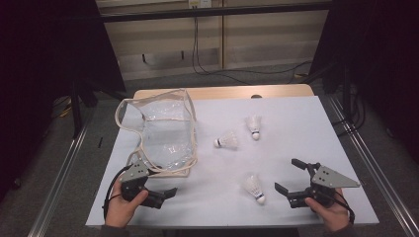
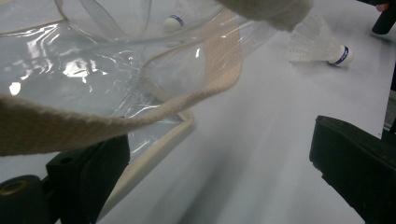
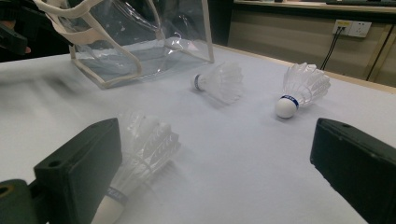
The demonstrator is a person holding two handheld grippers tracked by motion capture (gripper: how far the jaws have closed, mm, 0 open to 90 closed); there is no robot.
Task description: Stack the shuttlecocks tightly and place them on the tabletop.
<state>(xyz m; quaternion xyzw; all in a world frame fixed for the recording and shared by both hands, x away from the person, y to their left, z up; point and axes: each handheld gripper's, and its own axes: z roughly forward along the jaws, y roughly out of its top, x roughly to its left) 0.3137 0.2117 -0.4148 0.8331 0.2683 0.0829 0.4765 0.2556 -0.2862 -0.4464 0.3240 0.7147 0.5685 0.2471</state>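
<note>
a: which step is this?

b: the reach, i'd say. the right gripper (image 1: 291,177) has its jaws spread, gripping nothing; the nearest shuttlecock (image 3: 135,154) lies just inside its left jaw.

a: and the other?

b: the left gripper (image 1: 165,190) is spread too, at the clear bag (image 1: 165,131); the strap (image 2: 116,119) seems to hang just above one jaw, though it's blurred. next: close on the shuttlecock, hold the bag open.

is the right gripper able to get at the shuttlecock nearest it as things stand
Probably yes. The right gripper is open and the nearest shuttlecock lies just to its left on bare table, with nothing between them.
</note>
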